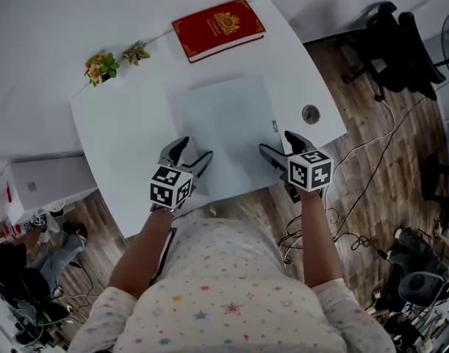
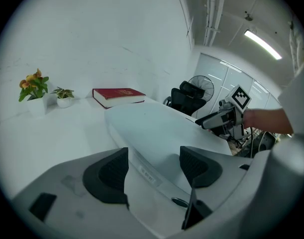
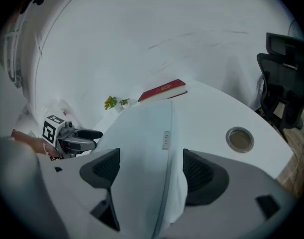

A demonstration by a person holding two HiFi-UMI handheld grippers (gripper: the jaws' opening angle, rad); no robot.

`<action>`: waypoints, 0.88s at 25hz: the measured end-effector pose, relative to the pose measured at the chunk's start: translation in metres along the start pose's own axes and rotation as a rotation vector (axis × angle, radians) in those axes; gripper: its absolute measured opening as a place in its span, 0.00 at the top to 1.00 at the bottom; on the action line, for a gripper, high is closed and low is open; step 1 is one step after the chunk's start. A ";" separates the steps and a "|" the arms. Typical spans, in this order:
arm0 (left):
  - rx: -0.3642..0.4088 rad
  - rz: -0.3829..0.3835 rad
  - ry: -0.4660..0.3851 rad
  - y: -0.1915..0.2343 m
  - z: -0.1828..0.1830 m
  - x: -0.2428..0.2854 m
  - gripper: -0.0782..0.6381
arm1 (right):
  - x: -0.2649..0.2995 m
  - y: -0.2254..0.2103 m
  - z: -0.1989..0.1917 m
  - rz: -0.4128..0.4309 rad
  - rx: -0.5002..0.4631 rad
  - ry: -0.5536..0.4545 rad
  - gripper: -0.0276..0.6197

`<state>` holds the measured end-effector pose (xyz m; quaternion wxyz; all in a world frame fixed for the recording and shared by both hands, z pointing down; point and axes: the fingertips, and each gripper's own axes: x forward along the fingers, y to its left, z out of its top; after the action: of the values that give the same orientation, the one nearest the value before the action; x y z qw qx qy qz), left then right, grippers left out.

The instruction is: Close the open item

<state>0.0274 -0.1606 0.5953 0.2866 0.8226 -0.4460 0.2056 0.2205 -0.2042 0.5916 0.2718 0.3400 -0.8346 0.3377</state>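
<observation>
A pale grey laptop (image 1: pixel 224 134) lies on the white table (image 1: pixel 121 131) with its lid down flat. My left gripper (image 1: pixel 191 153) is at the laptop's near left corner, open, and the laptop edge (image 2: pixel 156 128) shows between its dark pads (image 2: pixel 109 173). My right gripper (image 1: pixel 278 144) is at the near right corner, also open, with the laptop's side (image 3: pixel 142 148) running between its pads (image 3: pixel 199 171). Neither gripper pinches anything. Each gripper shows in the other's view: the right gripper (image 2: pixel 216 119) and the left gripper (image 3: pixel 87 133).
A red book (image 1: pixel 218 28) lies at the table's far edge, with two small potted plants (image 1: pixel 101 67) to its left. A round cable grommet (image 1: pixel 310 114) sits to the right of the laptop. A black office chair (image 1: pixel 397 43) stands on the wood floor at right.
</observation>
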 end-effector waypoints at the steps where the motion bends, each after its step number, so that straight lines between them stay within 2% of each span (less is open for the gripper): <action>1: -0.005 -0.001 0.000 0.000 0.000 0.001 0.43 | 0.001 0.000 -0.002 0.005 0.004 0.004 0.35; 6: -0.007 -0.008 0.003 -0.002 0.000 0.002 0.44 | 0.006 0.009 -0.006 0.046 0.026 0.005 0.37; 12: 0.019 -0.005 0.004 -0.008 0.000 0.005 0.50 | 0.006 0.008 -0.005 0.028 0.057 -0.015 0.37; 17: 0.031 0.004 0.014 -0.007 -0.002 0.006 0.50 | 0.006 0.003 -0.005 0.012 0.087 -0.020 0.43; 20: 0.047 0.019 0.022 -0.007 -0.003 0.007 0.50 | 0.000 -0.009 0.004 -0.017 0.099 -0.070 0.55; 22: 0.049 0.021 0.027 -0.007 -0.003 0.007 0.50 | -0.002 -0.017 0.013 -0.056 0.090 -0.103 0.55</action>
<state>0.0367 -0.1598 0.5992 0.2705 0.8217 -0.4455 0.2305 0.2319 -0.2223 0.5887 0.2223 0.3921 -0.8214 0.3494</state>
